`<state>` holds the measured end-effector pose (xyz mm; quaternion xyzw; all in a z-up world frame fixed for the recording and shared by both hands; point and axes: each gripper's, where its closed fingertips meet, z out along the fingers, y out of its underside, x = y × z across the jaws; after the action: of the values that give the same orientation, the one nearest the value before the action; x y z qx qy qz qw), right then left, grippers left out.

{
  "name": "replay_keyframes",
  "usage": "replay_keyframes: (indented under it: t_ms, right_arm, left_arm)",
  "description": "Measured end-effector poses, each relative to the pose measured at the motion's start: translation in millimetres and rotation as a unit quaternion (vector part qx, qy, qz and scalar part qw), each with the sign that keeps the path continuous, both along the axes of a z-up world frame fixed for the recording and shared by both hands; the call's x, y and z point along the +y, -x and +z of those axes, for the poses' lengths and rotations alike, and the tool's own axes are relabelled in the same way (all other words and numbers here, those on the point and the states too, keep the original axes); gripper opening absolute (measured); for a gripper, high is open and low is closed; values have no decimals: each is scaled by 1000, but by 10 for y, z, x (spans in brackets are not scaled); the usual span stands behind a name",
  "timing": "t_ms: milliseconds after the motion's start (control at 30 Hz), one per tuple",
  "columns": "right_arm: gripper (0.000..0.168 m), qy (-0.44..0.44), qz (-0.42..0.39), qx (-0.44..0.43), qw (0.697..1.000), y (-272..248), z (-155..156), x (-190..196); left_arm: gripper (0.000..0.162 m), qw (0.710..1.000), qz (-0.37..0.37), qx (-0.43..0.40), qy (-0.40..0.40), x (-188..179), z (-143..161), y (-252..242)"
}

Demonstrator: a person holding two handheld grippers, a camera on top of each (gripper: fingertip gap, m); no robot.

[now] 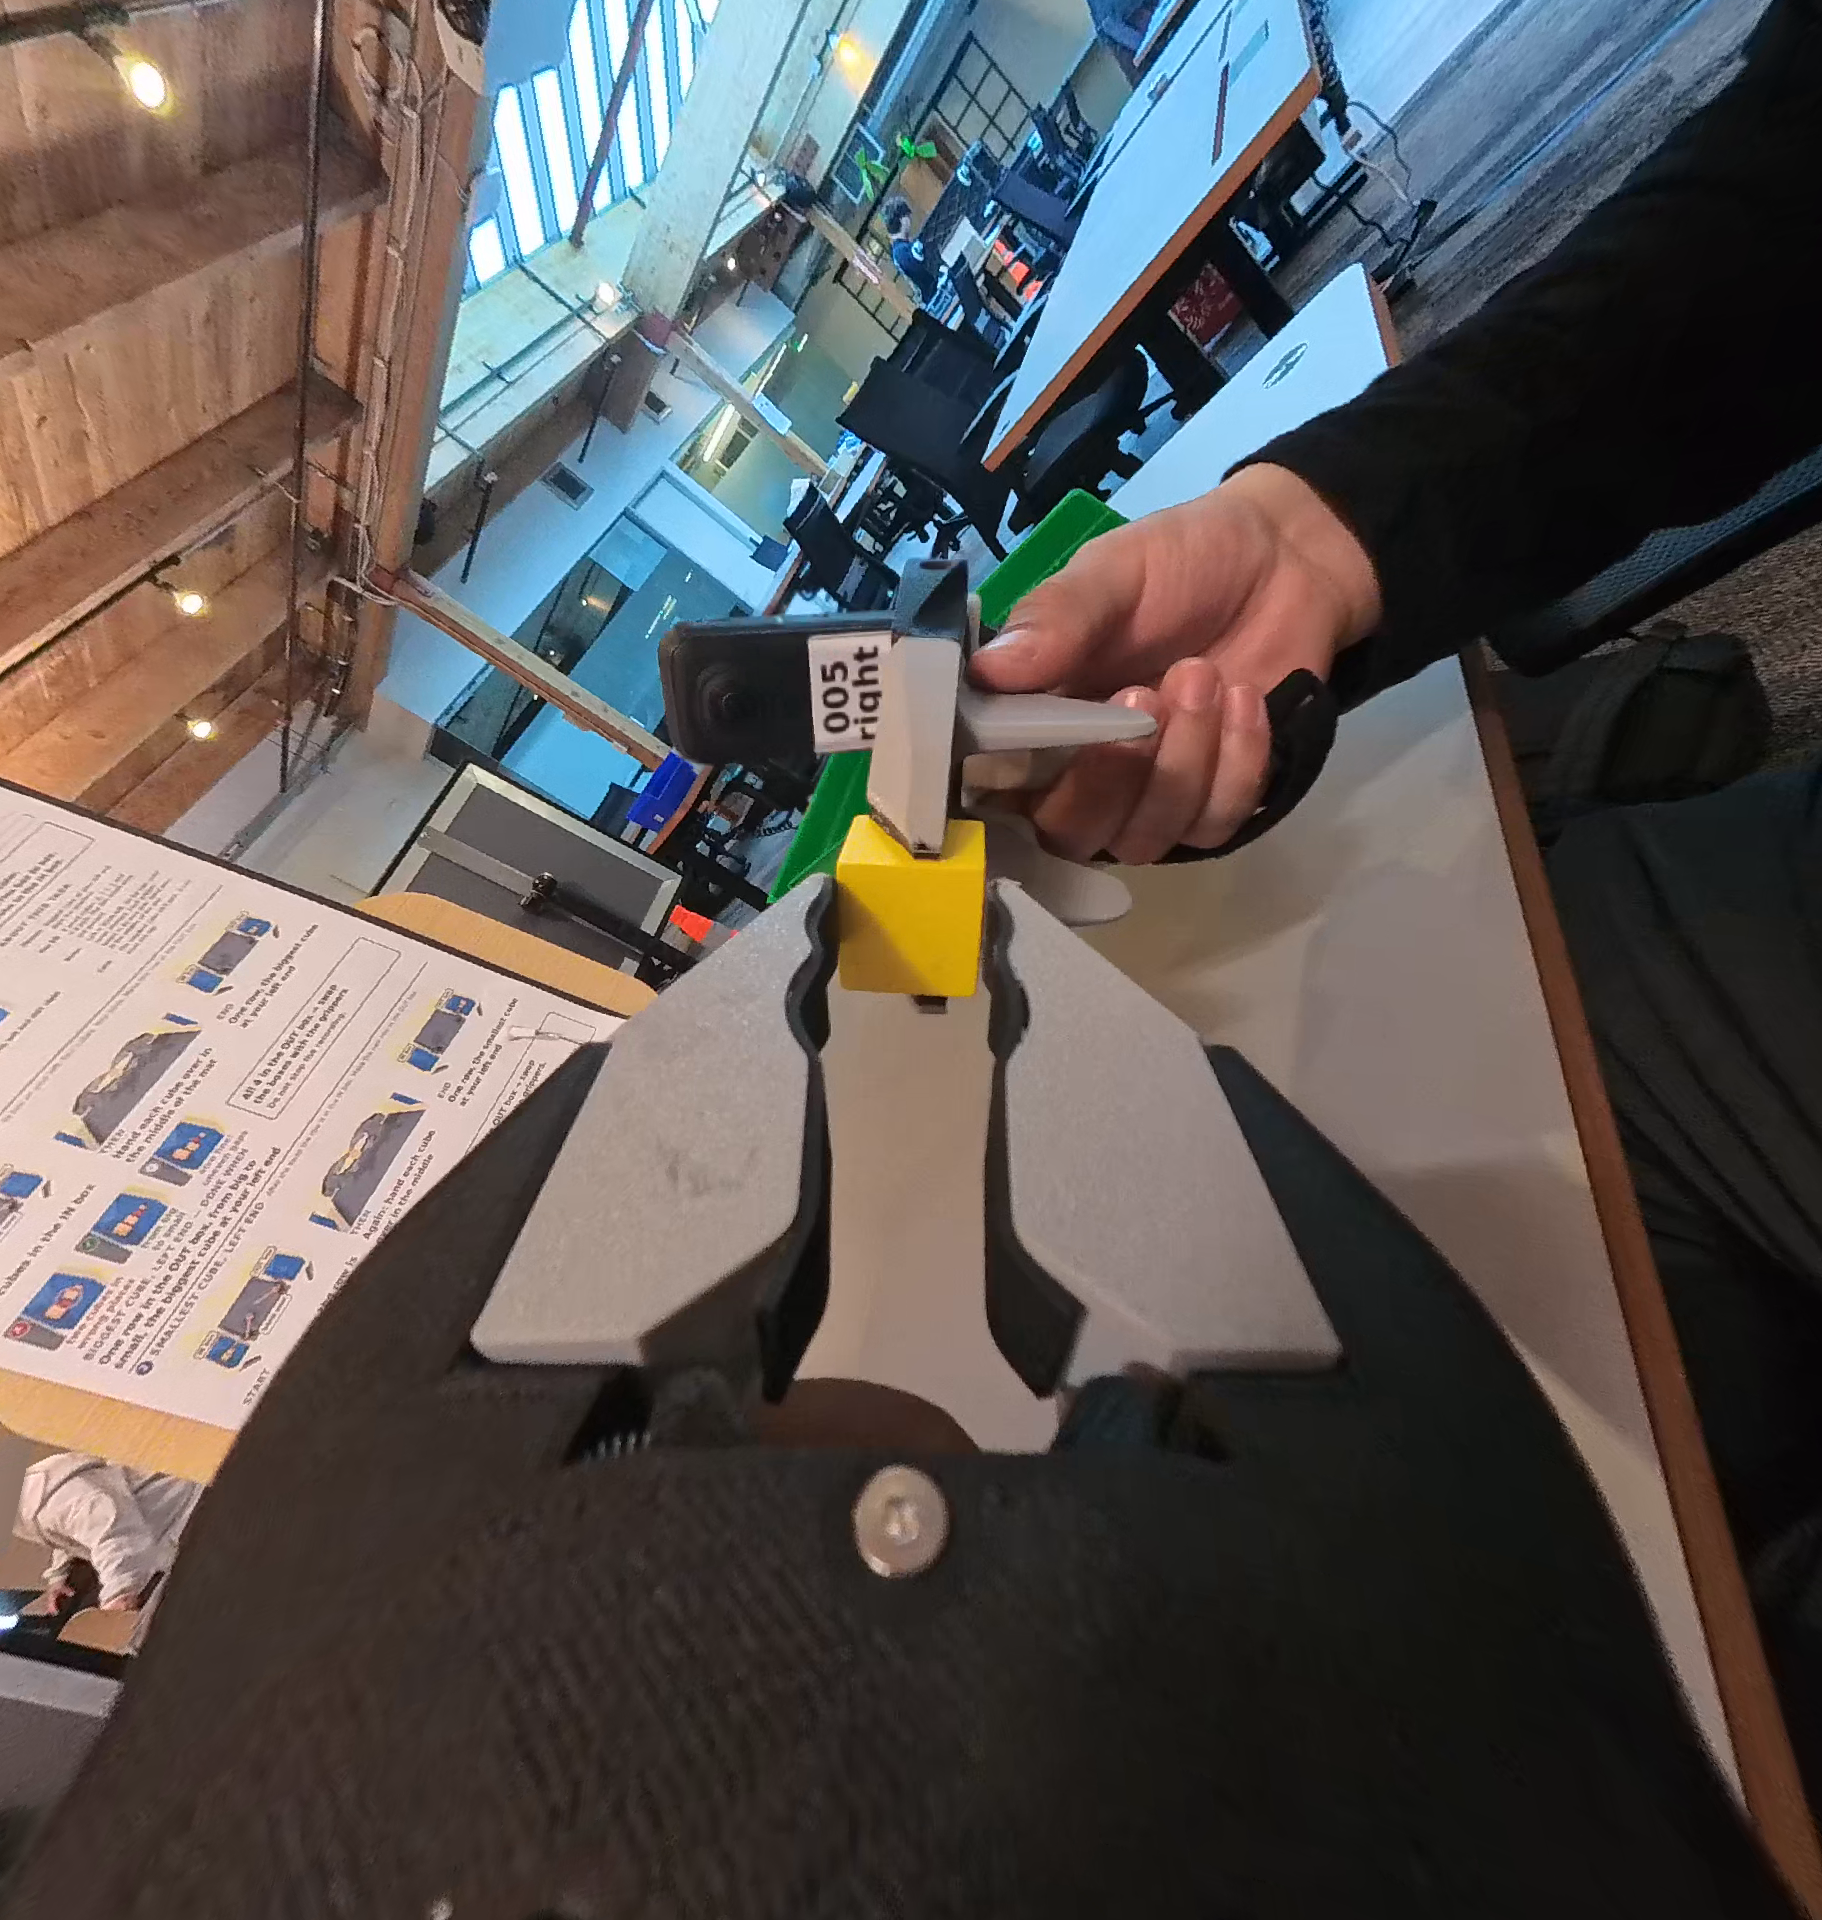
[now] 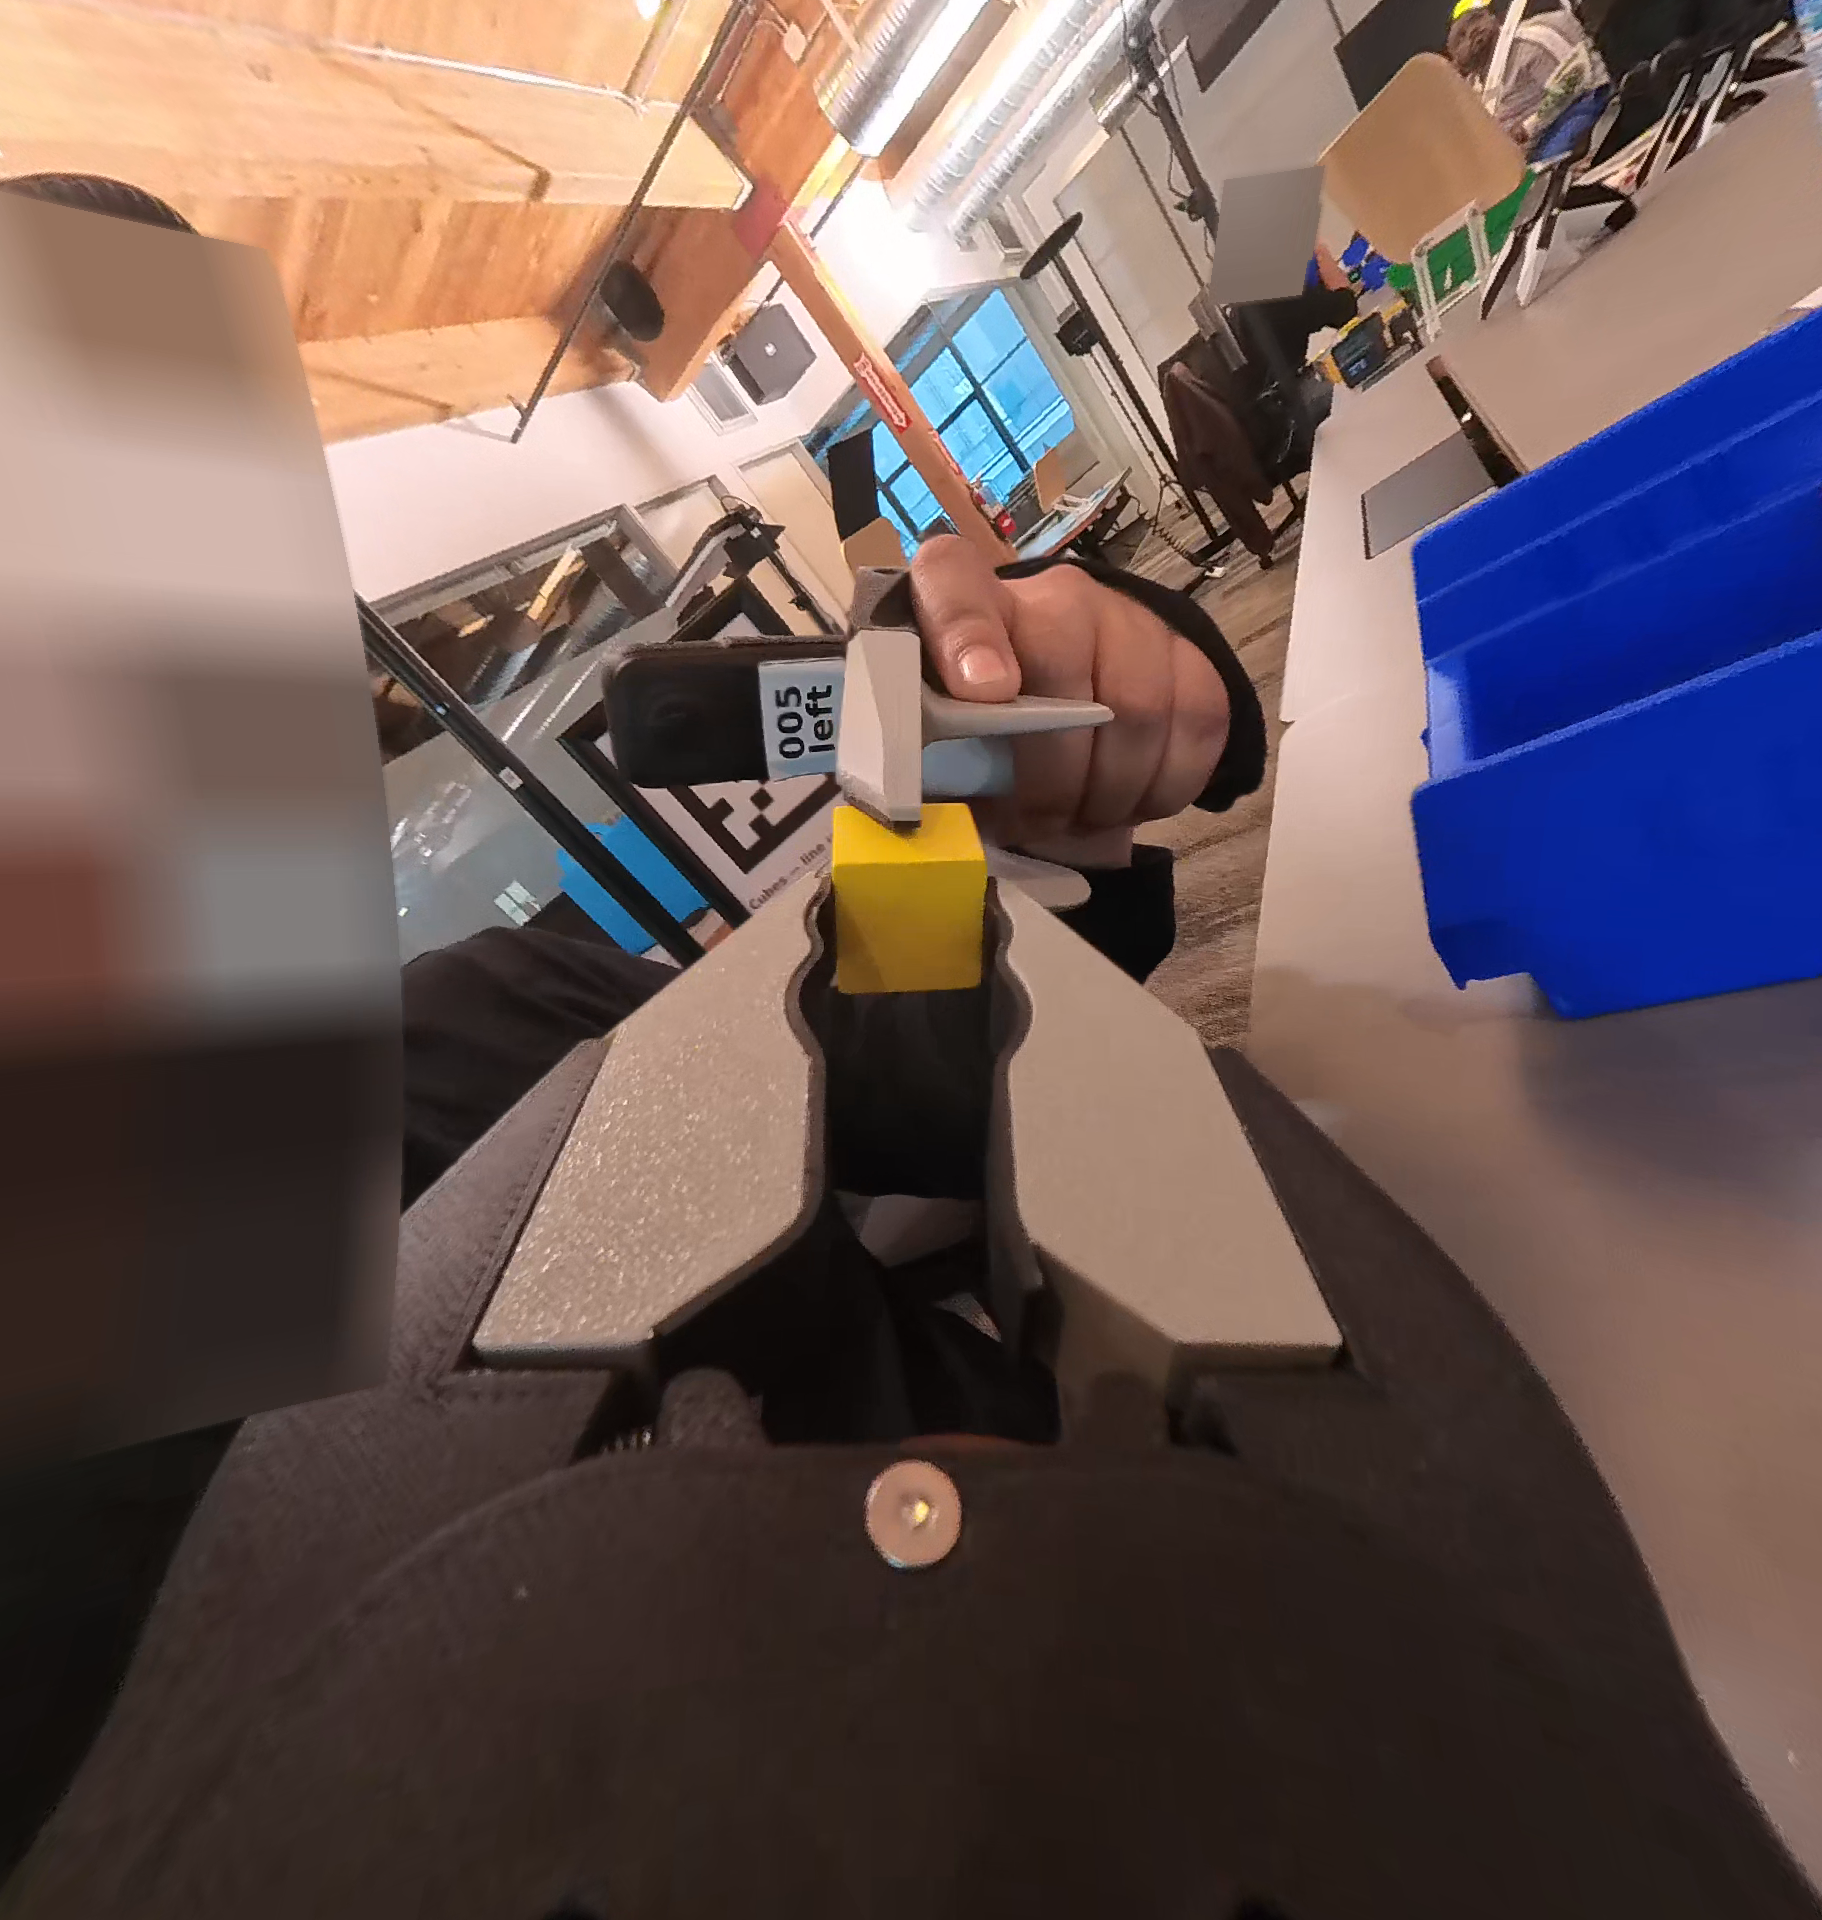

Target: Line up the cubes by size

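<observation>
Pale grey laminate forms the table [image 1: 1406, 1039] we work over, its wooden edge running along the near side beside a dark-clad lap; the room beyond is an open workshop with timber ceiling beams, tall windows, desks and black chairs. We find the yellow cube [image 1: 909, 920] held in the air above the table near that edge, gripped from two directions at once. The left gripper [image 1: 909, 935] has its grey fingertips pressed against the cube's two side faces, and the right gripper [image 2: 907, 925] is likewise closed on opposite faces of the same cube, each tool narrowed only to the cube's width. In each wrist view the other gripper's fingers appear above and below the cube, with a hand [image 1: 1177, 665] around its handle. A blue bin [image 2: 1655, 748] sits on the table well to one side, a green bin [image 1: 1042, 551] stands behind the right gripper, and a printed instruction sheet [image 1: 190, 1122] stands propped on the far side. The stretch of table beneath the cube lies bare.
</observation>
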<state>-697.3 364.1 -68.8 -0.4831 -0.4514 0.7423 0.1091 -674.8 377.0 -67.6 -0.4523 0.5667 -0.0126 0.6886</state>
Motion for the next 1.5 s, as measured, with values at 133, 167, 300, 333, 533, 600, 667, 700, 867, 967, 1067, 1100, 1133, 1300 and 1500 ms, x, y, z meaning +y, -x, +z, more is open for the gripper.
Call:
replay_keyframes:
  t_ms: [133,167,300,333,533,600,667,700,867,967,1067,1100,1133,1300,1500]
  right_arm:
    - [25,-32,-25,-12,999,-39,2,51]
    - [25,-41,-32,-11,999,-82,26,76]
    - [25,-111,-98,-10,989,-474,213,406]
    - [25,-144,-127,-20,981,-619,255,561]
    - [25,-415,-283,-220,836,-1749,-1,1929]
    - [25,-444,-292,-308,789,-2113,-256,2343]
    - [25,-461,-272,-372,759,-2363,-561,2603]
    - [25,-465,-251,-399,749,-2447,-733,2669]
    - [26,-515,-143,-484,693,-2652,-1434,2878]
    - [25,-525,-101,-491,688,-2648,-1623,2911]
    - [25,-528,-69,-501,683,-2675,-1722,2919]
    - [25,-527,-60,-505,681,-2689,-1740,2914]
    - [25,-528,-53,-507,679,-2700,-1750,2913]
    - [25,-521,-40,-503,688,-2650,-1759,2907]
    - [26,-510,-9,-516,689,-2654,-1774,2906]
  left_arm:
    - [26,999,5,-20,35,30,-11,4]
    - [26,999,7,-28,40,37,3,18]
    - [0,999,22,-31,28,59,27,164]
    - [0,999,22,-19,30,52,-8,197]
    - [0,996,13,26,79,25,-208,262]
    - [0,995,0,43,92,-6,-271,217]
    - [0,993,-8,56,108,-17,-331,159]
    - [0,992,-9,59,113,-6,-356,132]
    - [0,986,-19,79,144,37,-552,7]
    - [0,985,-3,90,146,117,-643,4]
    - [0,985,2,92,148,152,-683,26]
    - [0,985,2,89,148,159,-677,38]
    - [0,985,4,85,147,168,-670,54]
    - [0,986,6,79,146,194,-664,126]
    - [0,986,26,83,139,212,-650,227]
